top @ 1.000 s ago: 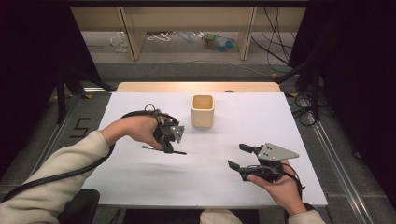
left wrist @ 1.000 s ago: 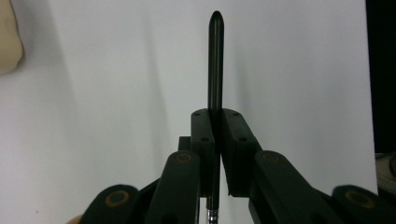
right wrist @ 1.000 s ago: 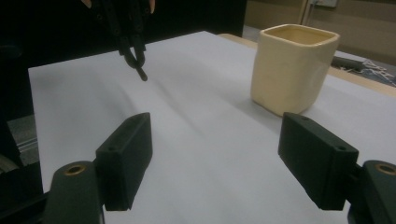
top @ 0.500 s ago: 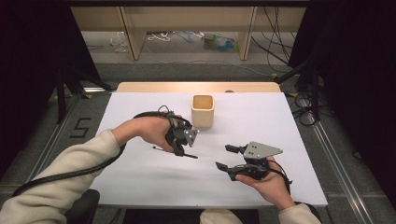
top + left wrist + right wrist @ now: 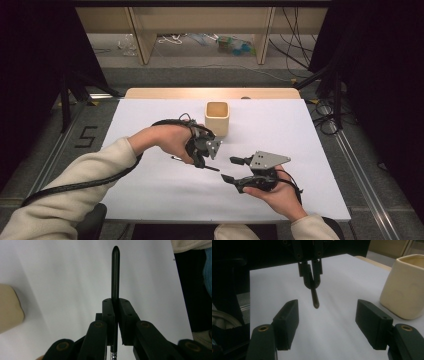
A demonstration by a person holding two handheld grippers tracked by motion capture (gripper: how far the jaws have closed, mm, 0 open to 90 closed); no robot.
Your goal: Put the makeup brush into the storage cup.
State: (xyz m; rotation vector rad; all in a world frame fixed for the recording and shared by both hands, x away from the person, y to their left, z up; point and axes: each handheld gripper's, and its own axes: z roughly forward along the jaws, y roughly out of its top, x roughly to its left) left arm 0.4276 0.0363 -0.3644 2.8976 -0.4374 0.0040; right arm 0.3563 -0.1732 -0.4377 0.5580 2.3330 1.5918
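My right gripper (image 5: 234,169) sits nearest me, low over the white worktop (image 5: 150,190), its fingers (image 5: 287,323) spread wide with nothing between them. Just beyond their tips my left gripper (image 5: 202,162) hangs above the sheet, its fingers (image 5: 110,312) pressed tight on a slim black pen (image 5: 115,272); the pen runs through the closed pair and sticks out past them, its rounded tip pointing toward my right gripper's open gap. Beyond my left gripper, and off to one side of my right fingers, a cream square cup (image 5: 217,117) stands upright on the sheet, apart from both grippers. The white covering is bare and evenly lit, and a strip of pale wood (image 5: 210,93) shows along its far edge. Past that lies grey floor with loose cables (image 5: 295,47), wooden shelf uprights (image 5: 142,37), and black drapes (image 5: 35,65) on either side.
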